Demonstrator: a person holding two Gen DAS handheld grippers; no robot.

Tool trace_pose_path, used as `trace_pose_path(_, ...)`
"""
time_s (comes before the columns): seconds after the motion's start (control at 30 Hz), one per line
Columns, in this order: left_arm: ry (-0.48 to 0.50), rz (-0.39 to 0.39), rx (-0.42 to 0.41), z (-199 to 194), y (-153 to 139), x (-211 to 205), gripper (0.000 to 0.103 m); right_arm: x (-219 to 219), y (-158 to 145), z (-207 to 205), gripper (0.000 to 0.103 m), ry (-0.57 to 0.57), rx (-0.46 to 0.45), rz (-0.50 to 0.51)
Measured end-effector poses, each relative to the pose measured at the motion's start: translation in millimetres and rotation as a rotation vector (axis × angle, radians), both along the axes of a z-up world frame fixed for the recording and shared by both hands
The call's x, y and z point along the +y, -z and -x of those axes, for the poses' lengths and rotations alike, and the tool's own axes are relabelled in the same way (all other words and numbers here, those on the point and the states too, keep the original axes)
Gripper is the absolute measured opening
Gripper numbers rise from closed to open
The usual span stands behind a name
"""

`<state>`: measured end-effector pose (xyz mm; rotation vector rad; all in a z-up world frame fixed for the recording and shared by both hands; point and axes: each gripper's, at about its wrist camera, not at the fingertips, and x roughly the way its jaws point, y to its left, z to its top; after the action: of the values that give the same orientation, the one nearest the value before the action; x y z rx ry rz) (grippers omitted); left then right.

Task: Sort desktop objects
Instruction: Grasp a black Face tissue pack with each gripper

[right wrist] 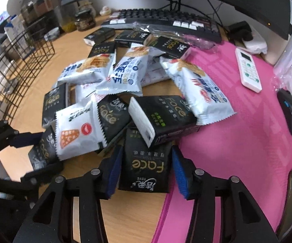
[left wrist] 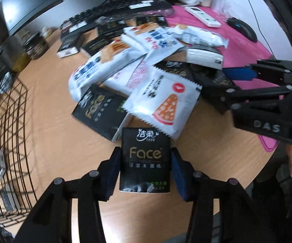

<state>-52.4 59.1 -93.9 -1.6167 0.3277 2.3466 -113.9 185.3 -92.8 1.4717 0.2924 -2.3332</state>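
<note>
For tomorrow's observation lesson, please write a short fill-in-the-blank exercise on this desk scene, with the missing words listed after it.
1. The left gripper has a black ____ pack between its fingers.
2. The mouse lies on a ____ mat.
3. The remote control is ____ in colour.
4. At the left edge of the desk stands a black ____ basket.

Missing words: tissue; pink; white; wire
</note>
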Motion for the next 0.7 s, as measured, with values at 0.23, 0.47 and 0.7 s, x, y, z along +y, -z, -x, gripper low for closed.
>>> trace_pose_path(0.23,0.013,0.05,0.041,-8,1,2,0.062,19,-7,-19,0.048,0.022,0.003,-0.004)
trace_pose_path(0.47,0.002,0.051,0.045,-6,1,3,0.062,28,-4,-20,0.048,0.044,0.004,-0.006)
trace_pose_path(0.7,-0.016,0.013,0.02,-3,0,-5,0.052,24,-9,-24,0.047,0.037,0.011,-0.023)
